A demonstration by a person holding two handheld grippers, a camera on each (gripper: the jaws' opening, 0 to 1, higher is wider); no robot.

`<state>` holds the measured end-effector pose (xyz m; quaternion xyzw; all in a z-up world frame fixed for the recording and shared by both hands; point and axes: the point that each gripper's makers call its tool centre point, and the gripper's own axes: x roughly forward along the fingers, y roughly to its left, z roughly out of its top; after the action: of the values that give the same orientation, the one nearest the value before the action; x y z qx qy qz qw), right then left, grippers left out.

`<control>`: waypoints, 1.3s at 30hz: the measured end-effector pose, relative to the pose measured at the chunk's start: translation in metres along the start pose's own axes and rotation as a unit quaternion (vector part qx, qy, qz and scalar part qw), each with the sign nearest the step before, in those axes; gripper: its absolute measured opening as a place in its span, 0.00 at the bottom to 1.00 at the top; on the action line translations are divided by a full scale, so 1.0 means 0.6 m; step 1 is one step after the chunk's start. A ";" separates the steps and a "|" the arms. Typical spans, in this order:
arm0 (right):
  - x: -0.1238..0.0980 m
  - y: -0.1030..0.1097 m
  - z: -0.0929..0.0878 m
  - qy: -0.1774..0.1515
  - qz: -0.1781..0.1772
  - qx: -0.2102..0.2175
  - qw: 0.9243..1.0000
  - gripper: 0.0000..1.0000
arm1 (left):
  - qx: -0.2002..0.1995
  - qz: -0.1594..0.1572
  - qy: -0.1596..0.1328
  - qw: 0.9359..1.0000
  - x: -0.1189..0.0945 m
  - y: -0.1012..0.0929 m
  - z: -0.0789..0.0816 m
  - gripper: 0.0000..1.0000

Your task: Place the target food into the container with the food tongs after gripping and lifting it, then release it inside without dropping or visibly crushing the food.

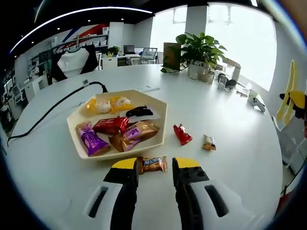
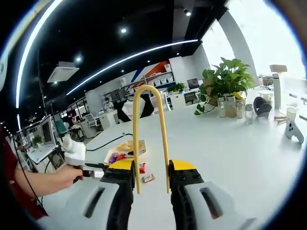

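A cream hexagonal tray [image 1: 160, 106] holds several wrapped snacks, among them a purple one [image 1: 91, 140] and a red one [image 1: 111, 124]. A brown wrapped candy [image 1: 153, 164] lies on the white table just in front of the tray, between the yellow tips of my open left gripper [image 1: 156, 167]. A red wrapped snack [image 1: 182, 134] and a small gold one [image 1: 208, 142] lie to its right. My right gripper [image 2: 152, 167] is shut on yellow food tongs [image 2: 146, 91], held above the table with the bend pointing away. The tray [image 2: 125, 148] lies below, and a hand holds the left gripper [image 2: 79, 155] there.
A black cable [image 1: 57, 103] runs across the table left of the tray. Potted plants [image 1: 201, 52] and jars [image 2: 230, 110] stand at the far side, with a white controller [image 1: 256, 100] nearby. Open table surface spreads right of the loose snacks.
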<state>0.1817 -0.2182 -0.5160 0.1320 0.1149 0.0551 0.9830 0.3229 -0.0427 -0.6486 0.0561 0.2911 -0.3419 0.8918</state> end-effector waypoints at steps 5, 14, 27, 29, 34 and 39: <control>0.004 -0.003 -0.002 0.005 0.000 -0.003 1.000 0.25 | 0.014 0.017 0.006 1.000 0.015 0.007 -0.004 0.30; 0.008 -0.016 -0.005 0.011 -0.008 -0.005 1.000 0.25 | 0.034 0.036 0.017 0.999 0.034 0.013 -0.022 0.29; 0.013 -0.017 -0.004 0.009 -0.016 -0.015 1.000 0.25 | 0.122 0.037 0.013 0.992 0.036 0.018 -0.014 0.20; 0.013 -0.017 -0.003 0.008 -0.018 -0.022 1.000 0.25 | 0.127 0.036 0.016 0.991 0.035 0.018 -0.015 0.19; 0.008 -0.014 -0.006 0.010 -0.015 -0.020 1.000 0.25 | 0.136 0.022 0.021 0.990 0.028 0.010 -0.021 0.17; 0.003 -0.011 -0.006 0.007 -0.014 -0.018 1.000 0.25 | 0.157 -0.005 0.025 0.987 0.016 -0.016 -0.029 0.17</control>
<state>0.1833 -0.2236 -0.5216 0.1127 0.1231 0.0442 0.9850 0.3140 -0.0501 -0.6676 0.2028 0.2563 -0.3866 0.8624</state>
